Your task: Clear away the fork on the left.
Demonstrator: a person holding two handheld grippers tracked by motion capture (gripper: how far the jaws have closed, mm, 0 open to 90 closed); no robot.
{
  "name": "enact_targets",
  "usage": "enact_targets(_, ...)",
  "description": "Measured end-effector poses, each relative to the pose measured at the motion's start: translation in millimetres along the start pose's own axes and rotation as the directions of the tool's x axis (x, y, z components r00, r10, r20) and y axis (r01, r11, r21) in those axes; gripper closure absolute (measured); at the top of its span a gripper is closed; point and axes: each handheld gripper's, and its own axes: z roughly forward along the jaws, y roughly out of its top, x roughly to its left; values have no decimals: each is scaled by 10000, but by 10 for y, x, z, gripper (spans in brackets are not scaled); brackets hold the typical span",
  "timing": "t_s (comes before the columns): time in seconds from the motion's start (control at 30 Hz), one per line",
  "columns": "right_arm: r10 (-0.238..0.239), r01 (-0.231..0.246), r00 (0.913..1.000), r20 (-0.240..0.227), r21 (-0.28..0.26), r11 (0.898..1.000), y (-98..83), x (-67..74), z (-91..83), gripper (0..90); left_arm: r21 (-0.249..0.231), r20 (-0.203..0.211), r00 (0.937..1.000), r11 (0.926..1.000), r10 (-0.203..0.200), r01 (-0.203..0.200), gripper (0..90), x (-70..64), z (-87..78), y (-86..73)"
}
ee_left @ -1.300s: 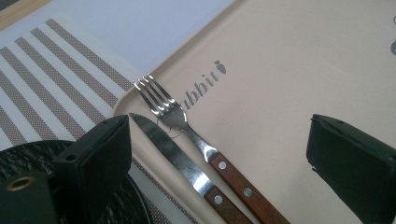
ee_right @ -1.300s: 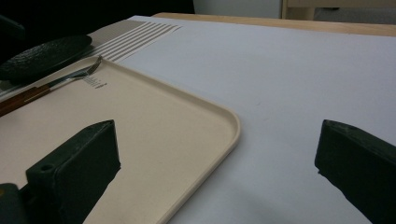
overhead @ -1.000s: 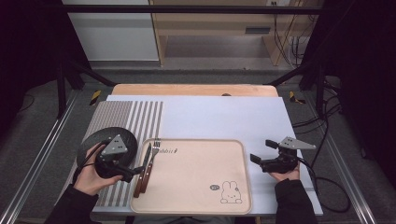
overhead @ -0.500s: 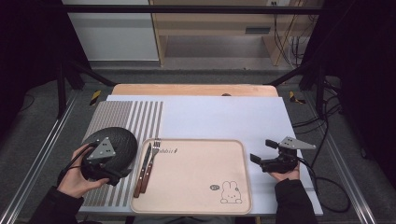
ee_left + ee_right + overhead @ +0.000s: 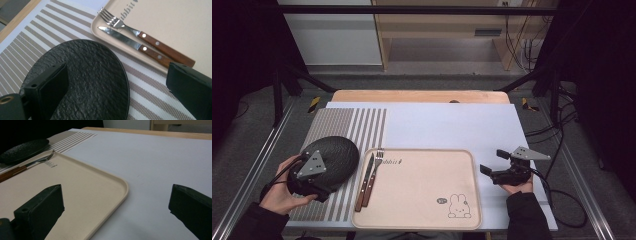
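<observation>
Black plate (image 5: 334, 159) sits on the striped placemat (image 5: 347, 125) at the near-left of the table, just left of the beige tray (image 5: 427, 190). Textured, slate-like surface, oval-looking from the high view. Left gripper (image 5: 309, 177) hangs over the plate's near-left part w/ its grey three-cornered plate on top; the person's left hand (image 5: 287, 190) holds it from the near-left. In the left gripper view the jaws stand wide apart, nothing between them: one jaw over the plate (image 5: 82, 82), the other over the placemat (image 5: 30, 45) by the tray edge (image 5: 130, 50). Can't tell if a jaw touches the plate.

Fork (image 5: 373, 172) and knife (image 5: 363, 180) lie side by side on the tray's left part, wooden handles toward the near edge, tips toward the far edge; knife is the one closer to the plate. Left gripper view: fork (image 5: 140, 32), knife (image 5: 135, 45), both w/ riveted brown handles, just inside the tray rim.

Right gripper (image 5: 499, 167) is at the near-right, on the white table cover (image 5: 452, 125), just right of the tray, well apart from the plate. Jaws point left toward the tray, spread wide, holding nothing. Right gripper view: one jaw over the tray (image 5: 100, 195), the other over the white cover (image 5: 155, 165); plate (image 5: 23, 148) far off at the left.

Rabbit drawing (image 5: 457, 206) on the tray's near-right corner.
</observation>
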Motion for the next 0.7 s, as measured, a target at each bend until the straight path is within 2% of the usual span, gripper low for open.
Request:
enact_targets(0.27,18,-18,10000,13,-3,10000,-2,2,7,1,222,-202,9983,9983,545,-540,46,32,-57,-83)
enact_targets(0.43,-3,3,10000,21,1,10000,-2,1,5,1,679,-401,9933,9921,1085,-1056,45,32,-31,-134)
enact_targets(0.53,14,-14,10000,24,-6,10000,-2,1,6,1,836,-515,9906,9890,1269,-1224,45,24,-11,-166)
enact_targets(0.7,33,-33,10000,9,-13,10000,1,3,-1,1,1205,-863,9811,9794,1729,-1620,41,8,26,-225)
